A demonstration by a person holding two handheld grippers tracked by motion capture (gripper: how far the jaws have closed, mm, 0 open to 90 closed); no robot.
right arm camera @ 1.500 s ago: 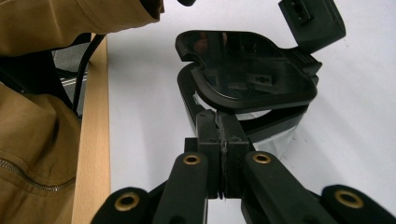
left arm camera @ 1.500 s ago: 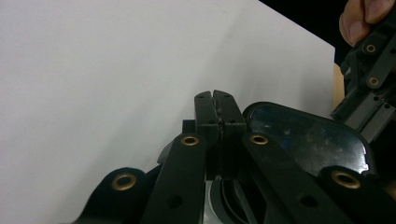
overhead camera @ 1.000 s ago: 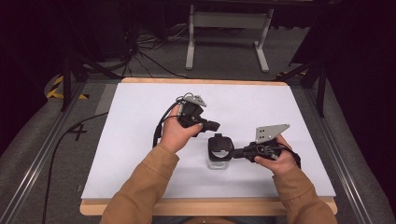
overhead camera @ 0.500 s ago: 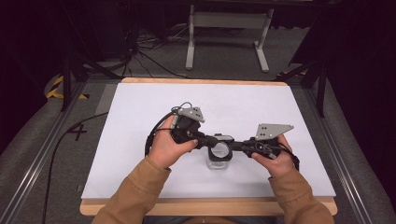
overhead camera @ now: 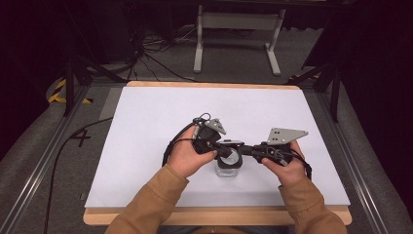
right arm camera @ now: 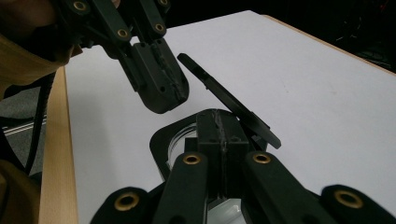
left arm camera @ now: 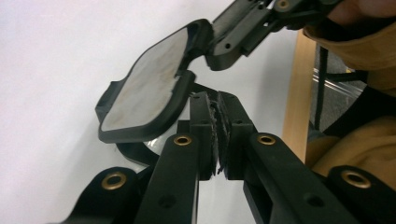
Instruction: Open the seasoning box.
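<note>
Clear plastic box [overhead camera: 228,168] sits near the front of the white table [overhead camera: 146,126]; its black lid [left arm camera: 149,88] is tipped up, clamped in the right gripper [overhead camera: 242,150]. Left gripper [overhead camera: 223,149] pinched nearly together, holding nothing, just beside it.

both tools [overhead camera: 221,148] [overhead camera: 243,148] point inward, tips nearly meeting, jaws closed.
</note>
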